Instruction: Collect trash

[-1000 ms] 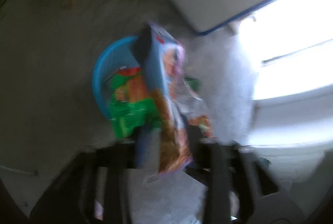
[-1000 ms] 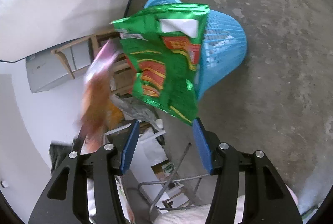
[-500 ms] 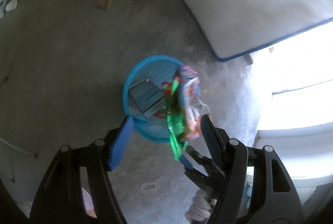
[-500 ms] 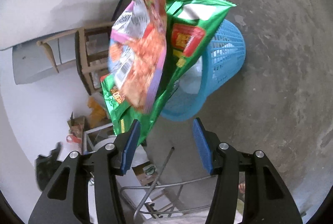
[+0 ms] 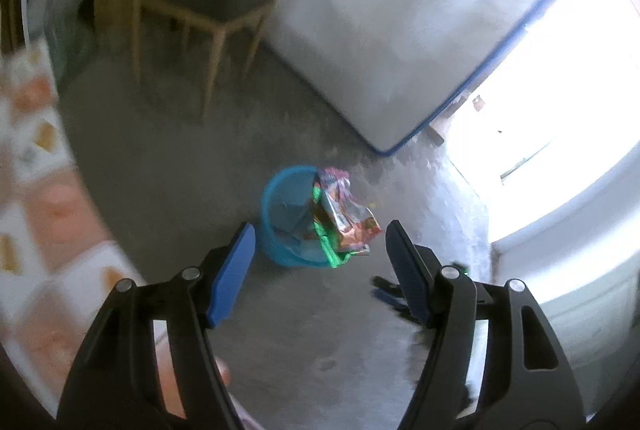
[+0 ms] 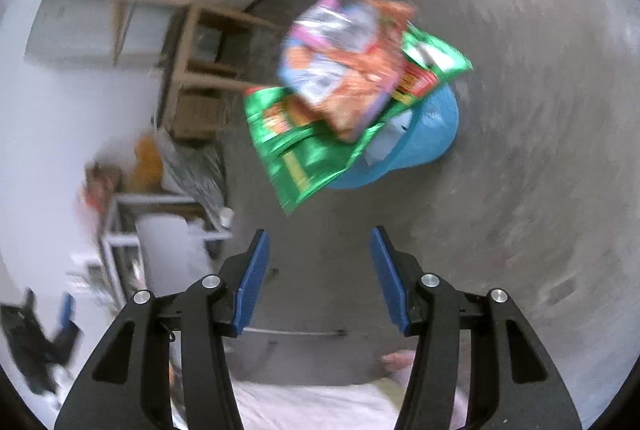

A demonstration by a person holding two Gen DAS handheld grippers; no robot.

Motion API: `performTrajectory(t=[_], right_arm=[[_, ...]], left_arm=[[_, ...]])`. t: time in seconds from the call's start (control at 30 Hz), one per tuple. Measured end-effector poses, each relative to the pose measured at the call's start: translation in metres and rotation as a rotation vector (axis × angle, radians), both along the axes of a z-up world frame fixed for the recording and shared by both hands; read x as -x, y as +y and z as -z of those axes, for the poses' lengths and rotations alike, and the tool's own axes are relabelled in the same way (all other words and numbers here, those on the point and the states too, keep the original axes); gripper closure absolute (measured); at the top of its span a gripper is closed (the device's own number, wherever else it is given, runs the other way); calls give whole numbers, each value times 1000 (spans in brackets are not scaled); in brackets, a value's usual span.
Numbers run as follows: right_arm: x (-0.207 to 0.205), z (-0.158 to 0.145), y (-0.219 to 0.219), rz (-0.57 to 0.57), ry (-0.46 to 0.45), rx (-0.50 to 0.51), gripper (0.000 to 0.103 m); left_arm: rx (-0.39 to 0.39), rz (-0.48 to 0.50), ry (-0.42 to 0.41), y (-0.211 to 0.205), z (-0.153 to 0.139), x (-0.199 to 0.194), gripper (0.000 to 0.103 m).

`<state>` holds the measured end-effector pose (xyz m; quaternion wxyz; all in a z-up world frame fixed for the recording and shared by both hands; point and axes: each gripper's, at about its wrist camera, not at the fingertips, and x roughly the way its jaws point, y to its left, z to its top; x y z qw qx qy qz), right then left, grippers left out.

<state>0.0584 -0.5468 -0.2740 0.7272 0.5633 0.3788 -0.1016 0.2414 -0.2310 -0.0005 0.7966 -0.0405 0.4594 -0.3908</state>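
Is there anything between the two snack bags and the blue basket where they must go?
Nothing visible is in the way. The orange bag and the green bag are directly at the opening of the blue basket, partly over its rim. Both the left gripper and the right gripper are open, apart from the bags.

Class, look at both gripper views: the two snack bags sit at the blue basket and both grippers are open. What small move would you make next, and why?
Probably bring the right gripper back toward the basket and nudge the bags down. The green bag and the orange bag appear to stick out over the blue basket's rim rather than sitting fully inside, and both the right and the left gripper are open and hold nothing.
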Motion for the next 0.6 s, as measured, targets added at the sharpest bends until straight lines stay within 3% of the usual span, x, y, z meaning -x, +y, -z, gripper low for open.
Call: performTrajectory(t=[0.17,0.23,0.37,0.5,0.6], right_arm=[[16,-84,56,-137,-9,300,50],[21,-121,88,-198,-29,433,39],[30,-186,155,-293,-99,674,26],[39,-228,213,-324,-168,855,11],[43,-249,253,-355,-205,954,7]], left_arm=[[30,-55,-162,73,-33,64,25],[26,-90,-200,93,-34,87,22],[-7,-218,-264,142,-41,130,17],[-5,-358,-288,186,-52,163,11],[-18,-461,-311,209,-51,182,10]])
